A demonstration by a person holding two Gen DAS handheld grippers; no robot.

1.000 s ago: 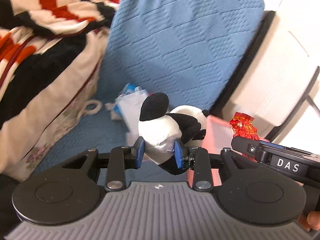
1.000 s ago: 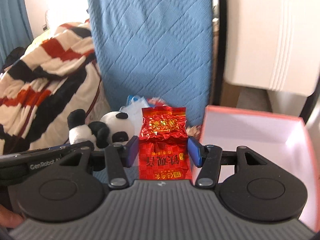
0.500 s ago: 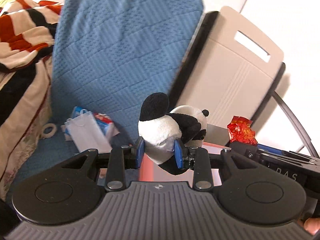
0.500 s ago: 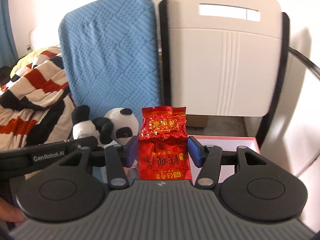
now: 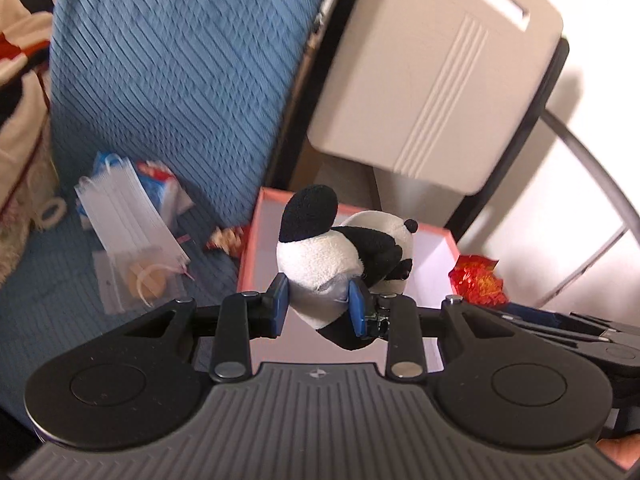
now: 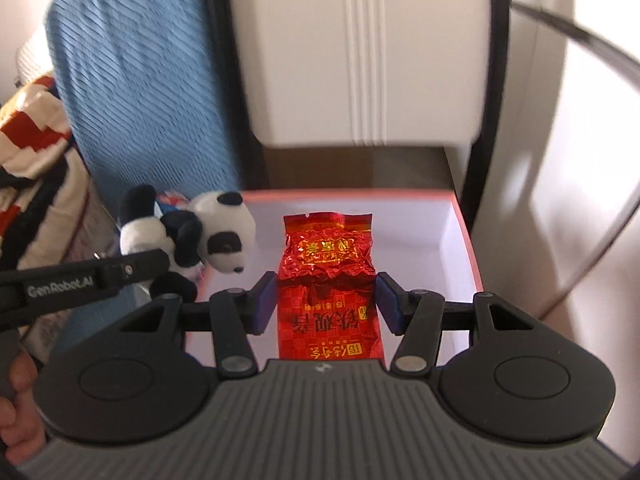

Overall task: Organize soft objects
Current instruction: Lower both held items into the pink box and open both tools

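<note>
The left gripper [image 5: 319, 305] is pinching a plush panda [image 5: 340, 256] by its white rump, holding it above the near-left edge of a pink-rimmed box [image 6: 466, 236], while the right gripper [image 6: 327, 304] is gripping a red foil packet [image 6: 329, 276] over the box's white interior. The panda is hanging close to the rim, so letting go here is risking a bounce off the edge onto the blue cushion [image 5: 168, 80]; the soft body may also be slipping in such a shallow pinch. The slick packet could be sliding out if it is tilted. The two grippers are working close together and could be knocking each other. A white paper bag [image 5: 132, 220] and a clear pouch [image 5: 140, 280] are lying left of the box, and a pale chair back [image 6: 360, 52] is standing behind it.
</note>
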